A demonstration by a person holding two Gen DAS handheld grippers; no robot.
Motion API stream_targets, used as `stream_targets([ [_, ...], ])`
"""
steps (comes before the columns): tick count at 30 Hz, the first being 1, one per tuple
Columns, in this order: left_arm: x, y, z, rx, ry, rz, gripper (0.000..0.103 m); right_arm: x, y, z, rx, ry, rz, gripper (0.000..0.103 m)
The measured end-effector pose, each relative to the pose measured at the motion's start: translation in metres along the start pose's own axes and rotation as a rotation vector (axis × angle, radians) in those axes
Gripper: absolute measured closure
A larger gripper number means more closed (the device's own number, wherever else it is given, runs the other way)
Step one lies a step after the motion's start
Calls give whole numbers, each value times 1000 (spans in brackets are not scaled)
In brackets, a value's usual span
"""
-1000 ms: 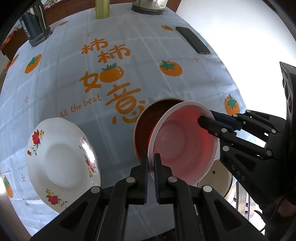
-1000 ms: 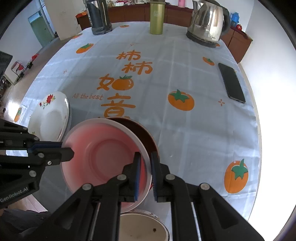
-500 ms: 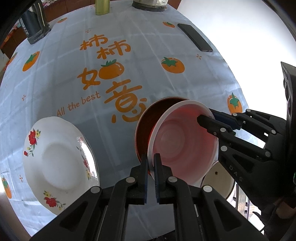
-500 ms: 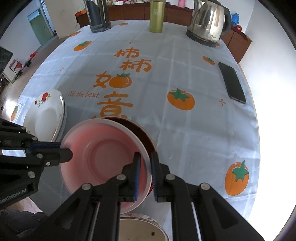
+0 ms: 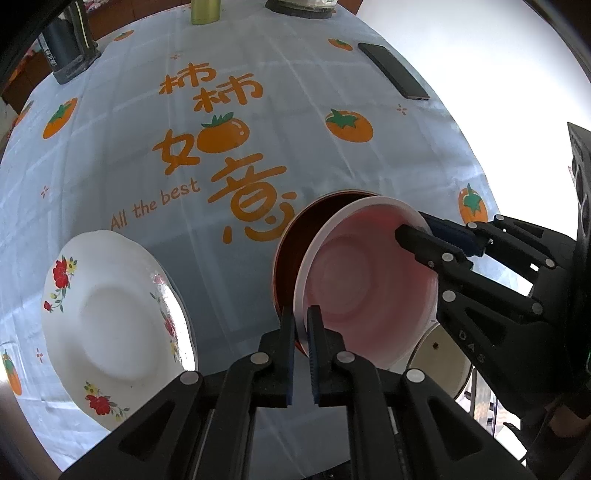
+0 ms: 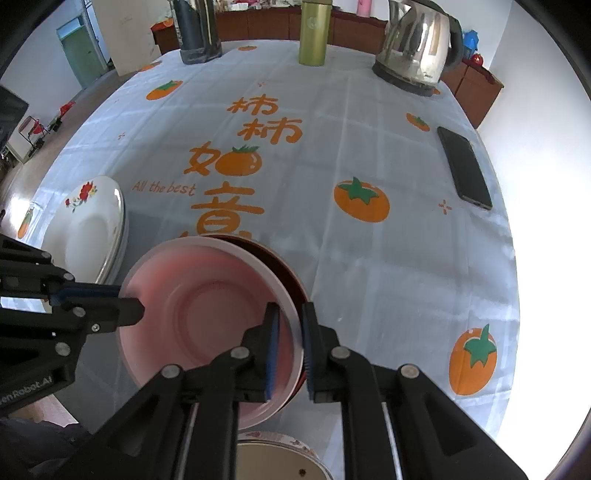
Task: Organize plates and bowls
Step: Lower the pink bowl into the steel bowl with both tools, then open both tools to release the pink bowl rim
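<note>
Left wrist view: the left tongs (image 5: 301, 325) are clenched on the near rim of a pink bowl (image 5: 365, 288), one pad inside the rim and one outside. The bowl is tilted, with a dark brown bowl (image 5: 291, 251) just behind it, rim against rim; I cannot tell whether the tongs pinch the brown rim as well. The right tongs (image 5: 413, 230) reach in from the right and grip the pink bowl's far rim. On the left, a white plate with red flowers (image 5: 110, 306) lies on the counter (image 5: 295, 110), which is covered by a pale blue cloth printed with orange persimmons. A cream bowl (image 5: 439, 354) shows partly below the pink one. A black phone (image 5: 393, 70) lies toward the far right edge.

Right wrist view: the right tongs (image 6: 288, 332) are clamped on the pink bowl's (image 6: 207, 306) rim at its right side, while the left tongs (image 6: 131, 304) hold the opposite rim. The brown bowl (image 6: 288, 269) peeks out behind. The flowered plate (image 6: 88, 229) lies to the left, apart from the bowls. The cream bowl (image 6: 273, 458) lies below, near the bottom edge. At the far end stand a steel kettle (image 6: 417, 44), a green flask (image 6: 314, 33) and a dark jug (image 6: 195, 29); the phone (image 6: 463, 166) lies on the right.
</note>
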State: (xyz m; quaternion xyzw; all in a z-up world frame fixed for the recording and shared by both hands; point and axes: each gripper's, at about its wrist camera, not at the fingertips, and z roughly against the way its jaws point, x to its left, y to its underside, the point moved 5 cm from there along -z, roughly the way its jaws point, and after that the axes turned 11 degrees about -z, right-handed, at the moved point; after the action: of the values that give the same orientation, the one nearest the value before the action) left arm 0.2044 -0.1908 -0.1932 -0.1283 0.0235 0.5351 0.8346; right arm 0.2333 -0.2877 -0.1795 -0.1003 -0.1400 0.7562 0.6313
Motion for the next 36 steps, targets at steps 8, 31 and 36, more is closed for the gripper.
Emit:
stream_targets([
  [8, 1, -1, -2, 4, 11, 2, 95, 0, -2, -1, -6, 0, 6, 93],
  [31, 3, -4, -4, 7, -14, 0, 32, -34, -8, 2, -45, 63, -54, 29],
  [36, 8, 4, -18, 57, -70, 8, 32, -40, -1, 0, -29, 51, -76, 28],
])
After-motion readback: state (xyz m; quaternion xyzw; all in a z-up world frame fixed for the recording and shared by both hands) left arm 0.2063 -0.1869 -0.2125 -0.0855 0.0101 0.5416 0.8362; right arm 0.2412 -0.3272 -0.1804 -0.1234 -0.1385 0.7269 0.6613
